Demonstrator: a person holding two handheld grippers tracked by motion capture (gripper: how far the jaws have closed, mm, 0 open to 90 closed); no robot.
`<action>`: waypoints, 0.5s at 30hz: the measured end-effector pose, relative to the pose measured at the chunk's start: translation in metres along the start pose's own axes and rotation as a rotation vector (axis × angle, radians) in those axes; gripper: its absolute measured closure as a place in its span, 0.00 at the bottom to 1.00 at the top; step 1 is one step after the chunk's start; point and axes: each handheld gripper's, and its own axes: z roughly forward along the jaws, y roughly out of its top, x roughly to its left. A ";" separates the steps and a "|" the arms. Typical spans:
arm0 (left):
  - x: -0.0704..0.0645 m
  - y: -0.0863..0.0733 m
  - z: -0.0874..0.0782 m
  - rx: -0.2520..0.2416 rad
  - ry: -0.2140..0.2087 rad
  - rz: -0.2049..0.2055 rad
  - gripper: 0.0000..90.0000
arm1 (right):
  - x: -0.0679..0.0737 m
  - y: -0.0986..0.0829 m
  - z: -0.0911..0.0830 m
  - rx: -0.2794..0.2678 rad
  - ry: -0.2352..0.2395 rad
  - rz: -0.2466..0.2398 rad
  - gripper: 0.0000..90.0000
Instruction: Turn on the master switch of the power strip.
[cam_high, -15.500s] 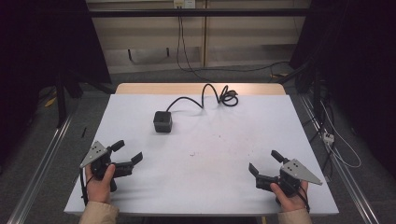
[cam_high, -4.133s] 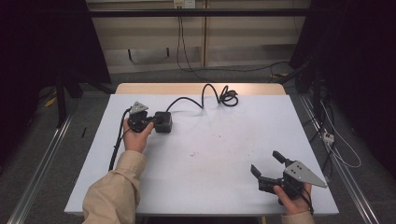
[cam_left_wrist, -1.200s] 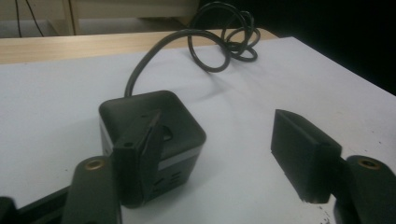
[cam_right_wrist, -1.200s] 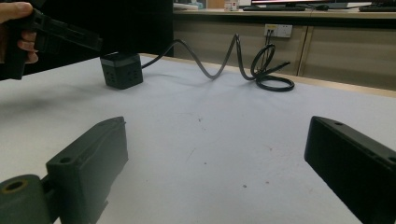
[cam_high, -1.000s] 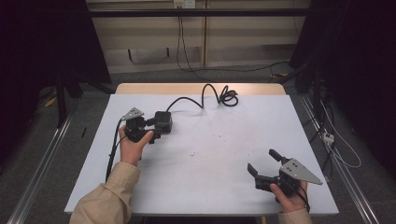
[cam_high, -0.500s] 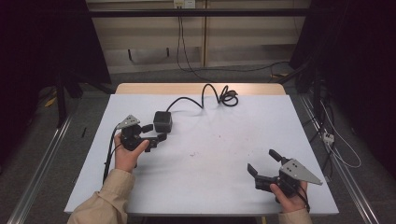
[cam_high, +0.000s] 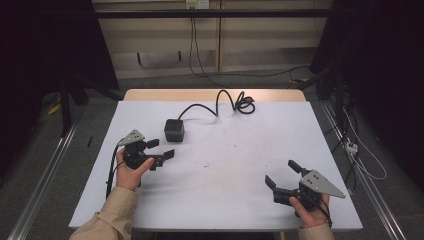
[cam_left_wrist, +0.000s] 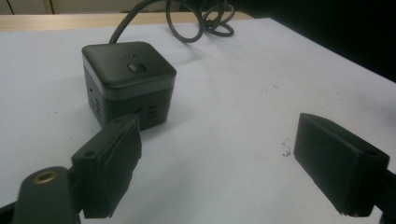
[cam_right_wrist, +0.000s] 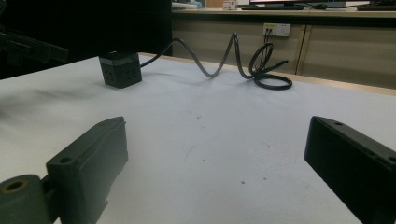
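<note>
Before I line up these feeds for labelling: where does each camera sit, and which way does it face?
High view: above the person's side, looking forward and down on the white table; forearms, left gripper and right gripper show.
Left gripper view: rides the left gripper, facing the black cube close ahead; its open jaws show.
Right gripper view: low, looking across the table; its open jaws show.
All share the cube and coiled cable.

Left gripper is held low over the table's left part, jaws spread wide and empty, pointing to the person's right. Left hand grips its body; a beige sleeve covers the forearm. Right gripper sits near the table's front right, jaws wide apart, empty, gripped by the right hand.
</note>
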 end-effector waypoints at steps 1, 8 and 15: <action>0.000 0.000 -0.002 -0.002 -0.003 0.000 0.16 | 0.000 0.000 0.000 -0.001 -0.002 0.000 0.06; 0.000 -0.004 -0.011 -0.006 0.002 0.003 0.15 | 0.001 0.000 0.000 0.001 0.002 -0.010 0.06; 0.001 -0.007 -0.018 -0.009 0.016 0.002 0.14 | 0.000 0.000 0.000 -0.001 0.000 -0.003 0.06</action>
